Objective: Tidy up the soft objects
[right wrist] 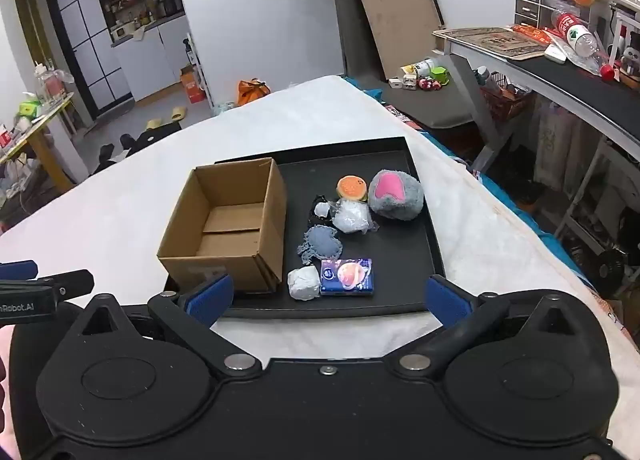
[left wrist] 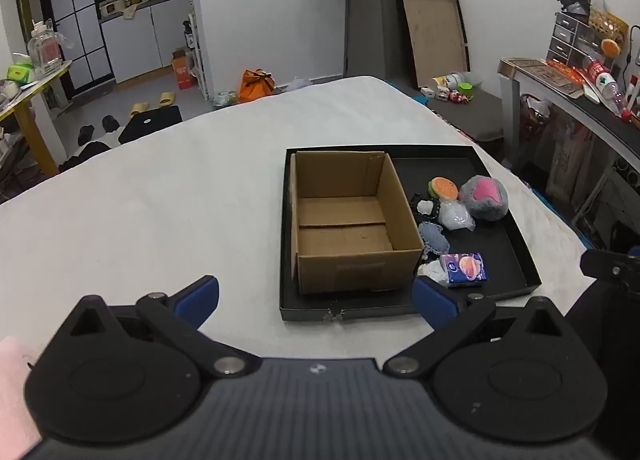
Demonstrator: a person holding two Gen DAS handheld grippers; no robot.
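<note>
Hovering near the tray's (right wrist: 420,220) front edge on the bed (left wrist: 160,212): left gripper (left wrist: 316,296) and right gripper (right wrist: 328,296), jaws released, holding nothing.

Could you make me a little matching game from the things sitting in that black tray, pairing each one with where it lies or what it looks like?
Things:
1. cardboard box
2. grey plush ball
3. tissue pack
4. burger toy

Descriptions:
A. blue and purple, near the front edge of the black tray
B. open on top, nothing inside
C. fuzzy, with a pink patch
D. orange on top, just left of the plush ball

Pairs: 1-B, 2-C, 3-A, 4-D
</note>
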